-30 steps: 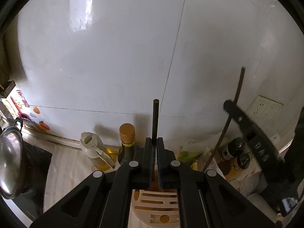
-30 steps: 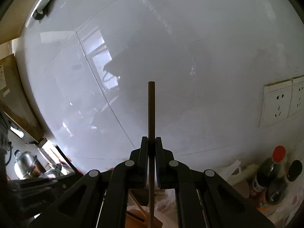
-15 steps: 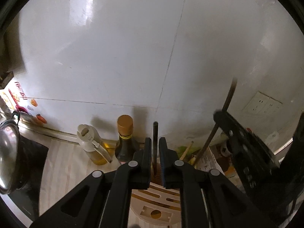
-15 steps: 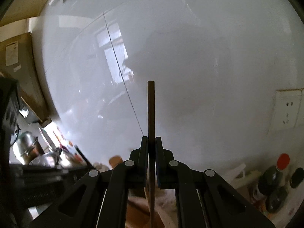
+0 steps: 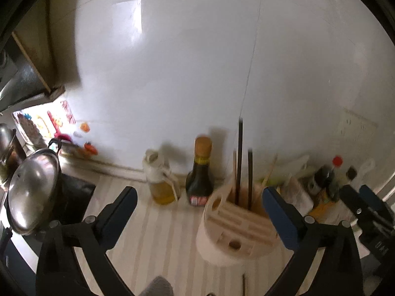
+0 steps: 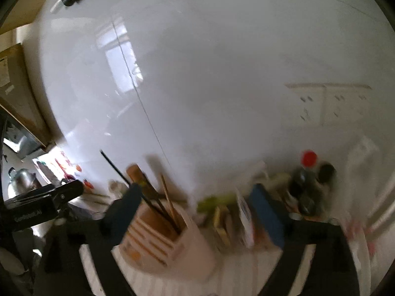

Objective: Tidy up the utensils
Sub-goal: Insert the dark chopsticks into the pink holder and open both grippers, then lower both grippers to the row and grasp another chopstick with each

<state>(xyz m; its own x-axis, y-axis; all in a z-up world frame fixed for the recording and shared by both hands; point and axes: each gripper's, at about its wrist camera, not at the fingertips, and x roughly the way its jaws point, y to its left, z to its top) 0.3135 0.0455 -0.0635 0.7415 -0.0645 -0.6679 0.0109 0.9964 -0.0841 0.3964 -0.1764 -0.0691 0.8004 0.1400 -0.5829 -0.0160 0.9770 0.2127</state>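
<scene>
A white and wood utensil holder (image 5: 234, 231) stands on the striped counter in the left wrist view, with two dark chopsticks (image 5: 240, 162) and lighter wooden ones standing upright in its rear slot. My left gripper (image 5: 197, 212) is open and empty, its jaws wide apart on either side of the holder. In the blurred right wrist view the holder (image 6: 167, 244) sits low at the left with dark chopsticks (image 6: 138, 187) leaning left out of it. My right gripper (image 6: 197, 212) is open and empty just above and behind the holder.
An oil bottle (image 5: 160, 180) and a dark sauce bottle (image 5: 201, 172) stand against the white tiled wall left of the holder. A steel pot lid (image 5: 32, 190) sits at far left. Bags and small bottles (image 5: 328, 175) crowd the right. One dark chopstick (image 5: 243, 283) lies on the counter.
Both grippers were shut on a chopstick each and have opened wide. The two chopsticks now stand in the holder. Both grippers have drawn back and tilted down.
</scene>
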